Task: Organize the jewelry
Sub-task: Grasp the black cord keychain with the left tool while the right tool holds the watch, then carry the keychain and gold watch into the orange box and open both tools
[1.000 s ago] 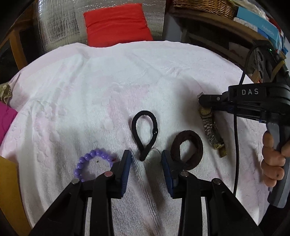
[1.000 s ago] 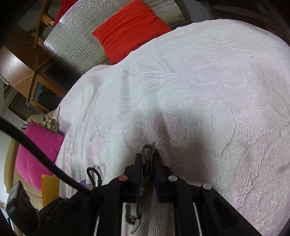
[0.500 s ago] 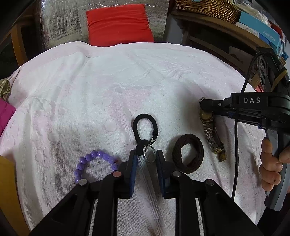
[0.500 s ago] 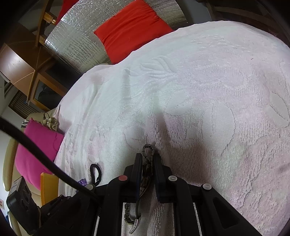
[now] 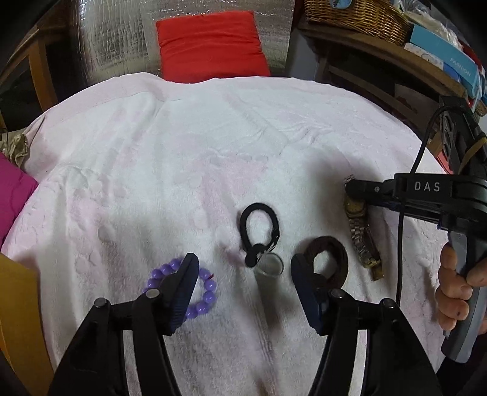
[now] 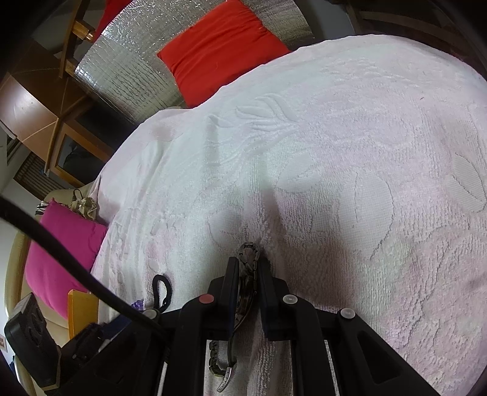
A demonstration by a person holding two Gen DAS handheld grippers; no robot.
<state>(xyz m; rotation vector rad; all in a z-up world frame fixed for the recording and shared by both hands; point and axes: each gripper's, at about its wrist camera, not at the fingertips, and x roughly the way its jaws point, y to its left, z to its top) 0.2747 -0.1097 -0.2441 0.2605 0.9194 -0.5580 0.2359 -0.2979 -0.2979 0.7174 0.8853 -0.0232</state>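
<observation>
My left gripper (image 5: 243,268) is open and empty, low over the towel. Between and just ahead of its fingers lie a black hair tie (image 5: 258,231) and a small clear ring-like piece (image 5: 269,264). A purple bead bracelet (image 5: 197,289) lies partly under the left finger. A brown hair tie (image 5: 330,262) lies by the right finger. My right gripper (image 6: 247,274) is shut on a metal wristwatch (image 6: 248,268), whose band trails back on the towel; the watch also shows in the left wrist view (image 5: 360,231).
A white-pink towel (image 5: 182,152) covers the surface. A red cushion (image 5: 210,45) and foil sheet stand at the back, a magenta cushion (image 5: 12,201) at the left. A shelf with a wicker basket (image 5: 356,12) and boxes is at the right.
My left gripper closed around the black hair tie's end, then opened wide and pulled back a little. The tie now lies bunched with the clear piece beside it. The right gripper stayed put.
</observation>
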